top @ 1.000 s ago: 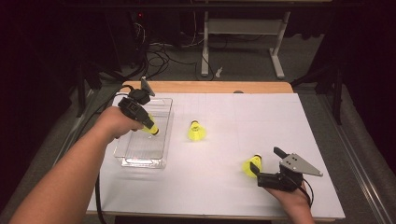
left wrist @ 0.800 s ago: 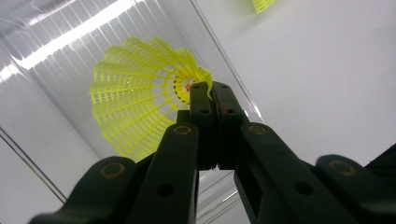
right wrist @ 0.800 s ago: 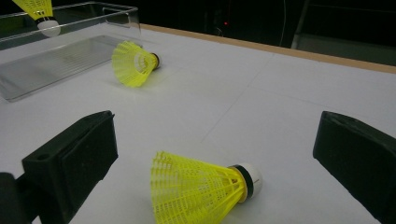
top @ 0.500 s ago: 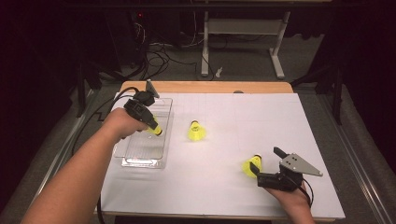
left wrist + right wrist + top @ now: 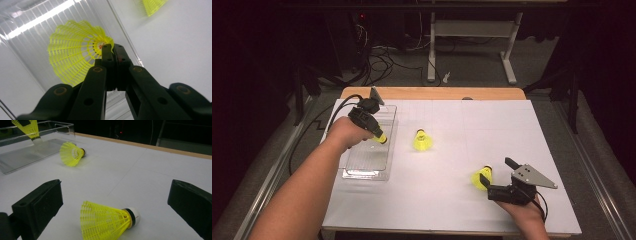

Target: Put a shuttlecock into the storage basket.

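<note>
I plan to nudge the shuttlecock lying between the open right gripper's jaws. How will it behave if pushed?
The shuttlecock lies on its side, a cone, so it would probably roll in a curve around its cork end rather than slide straight. Its yellow skirt is open mesh, so it is likely very light and would skid easily on the smooth white table. The mesh probably flexes under the right gripper.

Yellow shuttlecock (image 5: 75, 52) hangs above clear tray (image 5: 362, 172).

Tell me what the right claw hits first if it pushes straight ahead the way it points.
Probably the yellow shuttlecock lying on its side between the right claw's open jaws on the white table; nothing else lies nearer.
</note>
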Tool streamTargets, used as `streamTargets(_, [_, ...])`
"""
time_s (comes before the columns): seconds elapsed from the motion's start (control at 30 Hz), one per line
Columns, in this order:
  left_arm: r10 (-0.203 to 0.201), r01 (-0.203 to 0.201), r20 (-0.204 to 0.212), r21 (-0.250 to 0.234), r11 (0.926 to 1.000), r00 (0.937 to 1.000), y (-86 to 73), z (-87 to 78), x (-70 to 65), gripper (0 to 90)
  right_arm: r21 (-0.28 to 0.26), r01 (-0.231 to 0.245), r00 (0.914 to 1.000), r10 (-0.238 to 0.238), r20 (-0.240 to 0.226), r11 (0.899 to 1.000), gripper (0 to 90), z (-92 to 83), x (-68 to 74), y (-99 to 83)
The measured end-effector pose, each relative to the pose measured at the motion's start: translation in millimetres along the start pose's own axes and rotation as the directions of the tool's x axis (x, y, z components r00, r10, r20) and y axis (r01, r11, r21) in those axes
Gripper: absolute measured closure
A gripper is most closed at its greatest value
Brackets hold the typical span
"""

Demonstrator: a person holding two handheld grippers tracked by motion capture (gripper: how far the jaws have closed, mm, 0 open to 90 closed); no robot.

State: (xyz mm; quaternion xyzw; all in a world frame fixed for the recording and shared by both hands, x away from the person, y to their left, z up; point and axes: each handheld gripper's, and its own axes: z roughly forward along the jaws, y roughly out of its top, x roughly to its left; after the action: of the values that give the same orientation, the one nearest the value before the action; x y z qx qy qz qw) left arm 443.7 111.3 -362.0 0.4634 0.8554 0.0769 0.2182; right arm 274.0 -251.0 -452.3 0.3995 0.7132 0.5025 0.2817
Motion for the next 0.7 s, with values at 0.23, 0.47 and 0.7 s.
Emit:
streamTargets(0.23, [-0.022,0.022,0.000,-0.004,0.9998,0.9998,3.9,5.9,-2.5,89.1,0.000,-0.002,1.0000,0.002,0.000,1.000,0.5,-0.2,-1.0,-0.2])
streamTargets(0.47, [0.003,-0.003,0.007,-0.014,0.9999,1.0000,6.3,7.7,-5.6,89.1,0.002,-0.004,1.0000,0.004,0.000,1.000,0.5,0.2,-1.1,-0.5])
streamTargets(0.7, [0.006,-0.005,0.006,-0.033,0.9994,1.0000,8.2,8.0,-12.2,89.1,0.002,-0.004,1.0000,0.004,-0.004,1.000,0.4,0.7,-0.8,-0.3])
